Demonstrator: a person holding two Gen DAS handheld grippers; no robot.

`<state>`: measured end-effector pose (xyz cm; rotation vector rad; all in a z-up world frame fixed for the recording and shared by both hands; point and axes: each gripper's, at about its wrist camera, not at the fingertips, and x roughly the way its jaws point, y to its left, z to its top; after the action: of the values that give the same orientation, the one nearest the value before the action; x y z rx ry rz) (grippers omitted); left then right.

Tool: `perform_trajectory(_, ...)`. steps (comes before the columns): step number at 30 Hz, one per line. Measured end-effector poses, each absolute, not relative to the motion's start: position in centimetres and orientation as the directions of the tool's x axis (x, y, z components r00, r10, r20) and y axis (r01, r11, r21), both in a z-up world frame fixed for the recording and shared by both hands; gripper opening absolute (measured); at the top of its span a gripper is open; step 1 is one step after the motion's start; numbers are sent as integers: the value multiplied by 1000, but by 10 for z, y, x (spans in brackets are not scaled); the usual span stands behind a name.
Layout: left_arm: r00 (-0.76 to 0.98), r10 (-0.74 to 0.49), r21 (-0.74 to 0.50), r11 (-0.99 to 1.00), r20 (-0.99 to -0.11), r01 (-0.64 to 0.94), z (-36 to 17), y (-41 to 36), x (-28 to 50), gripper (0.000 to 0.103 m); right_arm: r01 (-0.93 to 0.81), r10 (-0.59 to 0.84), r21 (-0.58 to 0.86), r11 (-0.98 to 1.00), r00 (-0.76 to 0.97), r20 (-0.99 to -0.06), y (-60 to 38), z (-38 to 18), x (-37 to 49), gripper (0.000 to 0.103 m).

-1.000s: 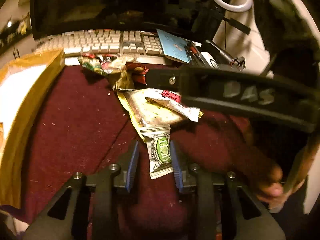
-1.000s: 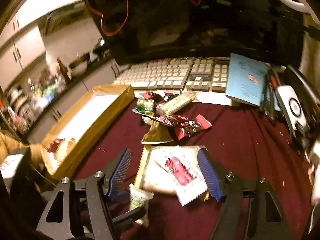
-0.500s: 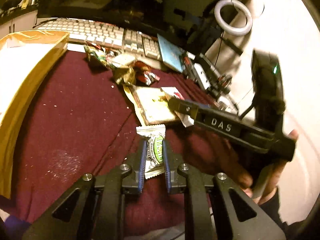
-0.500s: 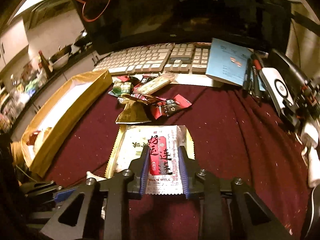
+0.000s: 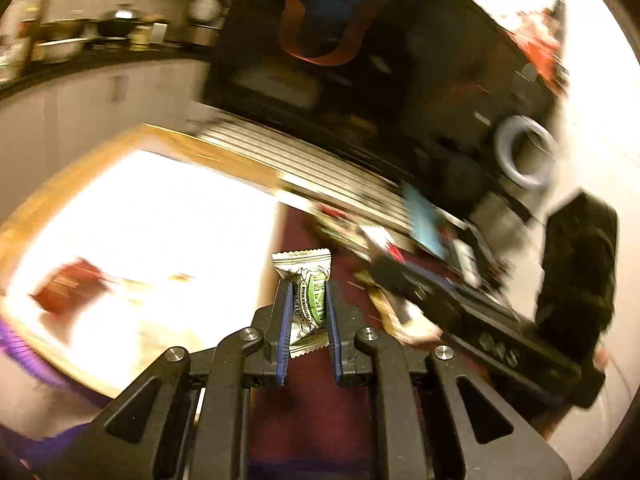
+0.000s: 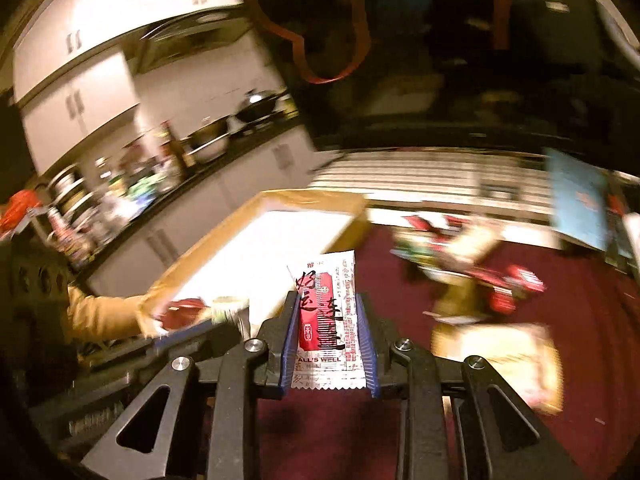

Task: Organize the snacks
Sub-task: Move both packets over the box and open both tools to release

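Left tongs (image 5: 307,300) clamped on a small white-and-green packet (image 5: 307,292), held clear of the maroon table (image 5: 316,400), just beside the edge of the yellow box (image 5: 192,148). Inside that box, only in the left wrist view: a blurred red packet (image 5: 68,286) on the white bottom. Right tongs (image 5: 404,280) seen there too, reaching in low from the right.

Right tongs (image 6: 328,312) clamped on a white sachet with a red panel (image 6: 326,320), raised and pointed toward the near corner of the yellow box (image 6: 312,200). Only in the right wrist view: loose snack pile (image 6: 464,256) on the table (image 6: 580,320), a flat pale packet (image 6: 504,360) nearer, and the left tongs (image 6: 224,320) at the box.

Sachet printed "ALL'S WELL" under Chinese characters. Green packet's lettering too small to read. Backgrounds smeared with blur.
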<state>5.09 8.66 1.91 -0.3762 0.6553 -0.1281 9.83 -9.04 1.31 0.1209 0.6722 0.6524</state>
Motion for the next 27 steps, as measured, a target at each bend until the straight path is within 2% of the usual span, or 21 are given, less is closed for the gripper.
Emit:
perform_trajectory(5,753,-90,-368,906,-652,-211,16,155,78,13,-570,621,312,760,493,-609,-13,-3,134,27)
perform_trajectory(9,695,-75,-358,893,-715,-272,3,181,105,13,-574,561,243,782,478,-676,33,-17,156,28)
perform_trajectory(11,661,-59,-312,910,-748,-273,-5,183,117,13,-566,531,221,794,468,-706,45,-27,163,28)
perform_trajectory(16,573,-85,-298,910,-815,-288,-29,181,135,14,-577,498,163,800,489,-716,52,-39,161,30)
perform_trajectory(18,551,-72,-276,914,-831,-297,-34,184,141,14,-587,513,164,793,497,-699,51,-40,158,34)
perform_trajectory(20,566,-95,-305,907,-819,-290,-33,187,136,16,-598,540,186,779,492,-683,48,-40,158,41)
perform_trajectory(22,614,-133,-369,888,-778,-275,-26,193,126,20,-600,565,214,771,489,-664,44,-36,156,45)
perform_trajectory(23,651,-143,-403,875,-746,-269,-21,194,117,32,-587,578,232,776,512,-636,36,-30,154,49)
perform_trajectory(24,672,-138,-414,870,-728,-270,-17,195,111,51,-577,585,245,779,529,-614,30,-25,150,53)
perform_trajectory(25,689,-123,-414,867,-715,-276,-12,194,104,58,-571,601,266,777,544,-586,19,-18,144,55)
perform_trajectory(27,728,-84,-397,877,-681,-270,-3,182,85,60,-580,640,306,755,550,-536,-4,-8,130,66)
